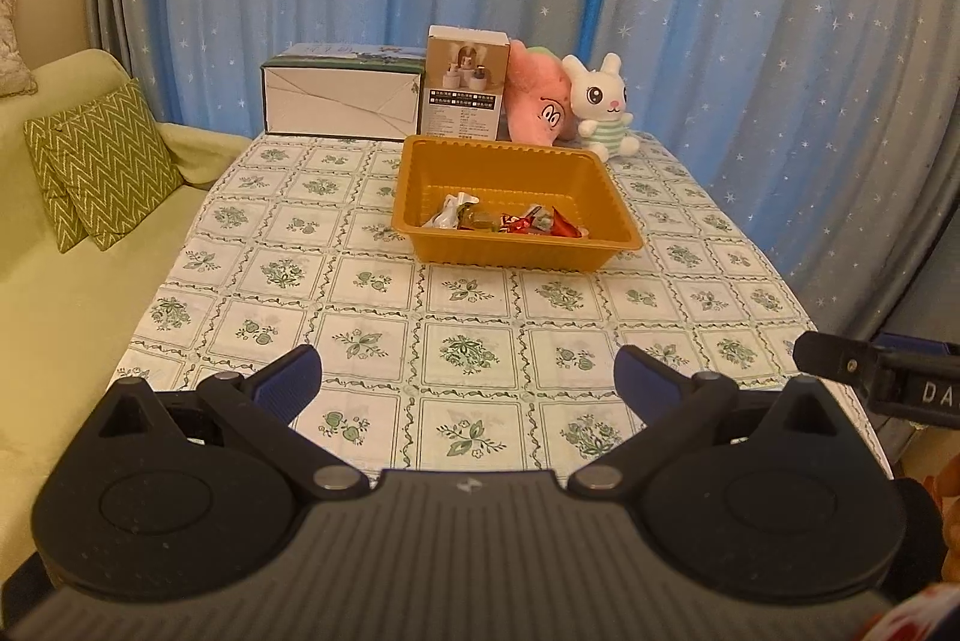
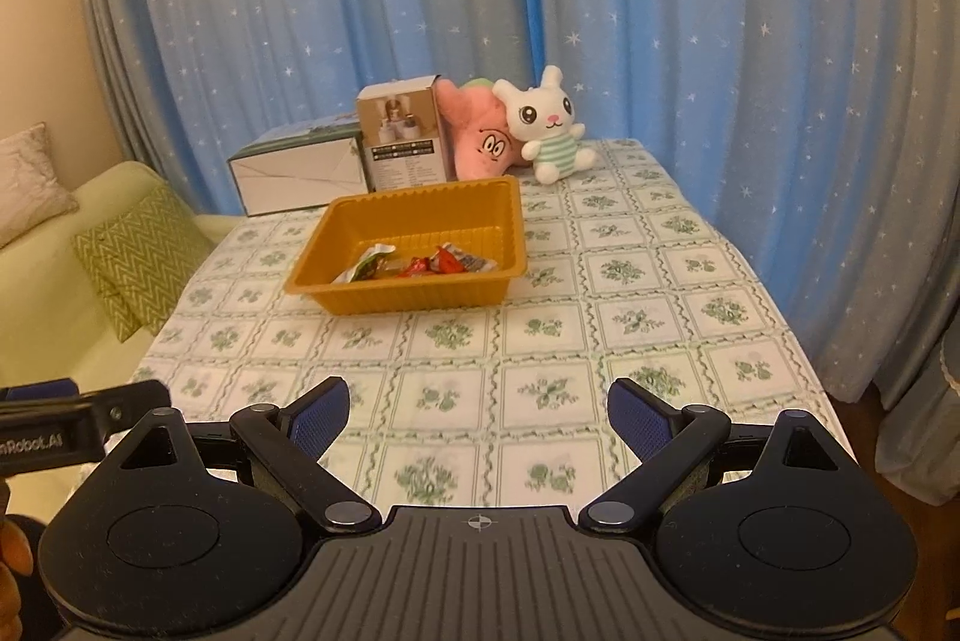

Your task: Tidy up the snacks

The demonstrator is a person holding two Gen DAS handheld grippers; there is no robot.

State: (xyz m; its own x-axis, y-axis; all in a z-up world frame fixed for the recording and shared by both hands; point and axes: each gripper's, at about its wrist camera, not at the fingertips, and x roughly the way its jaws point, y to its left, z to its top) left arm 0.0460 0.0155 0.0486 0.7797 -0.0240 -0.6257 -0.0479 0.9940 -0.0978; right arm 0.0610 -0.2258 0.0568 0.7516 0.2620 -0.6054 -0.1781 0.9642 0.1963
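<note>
left tongs [image 1: 468, 383]: wide open, empty
right tongs [image 2: 478, 416]: wide open, empty
orange tray [image 1: 420, 215]: worktop [image 1: 372, 293] far half, wrapped snacks [image 1: 510, 221] inside

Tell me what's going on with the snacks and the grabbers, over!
Left hand-held gripper open, empty. Right hand-held gripper open, empty. Snacks all inside orange tray. Tablecloth between grippers and tray bare, over.

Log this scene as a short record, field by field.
surface: table with green floral cloth
tray: orange tray, mid-table
snacks: wrapped snacks inside the tray
behind tray: white box, tall carton, pink plush, white rabbit plush
left claw: open, empty
right claw: open, empty
loose snacks on cloth: none visible
</note>
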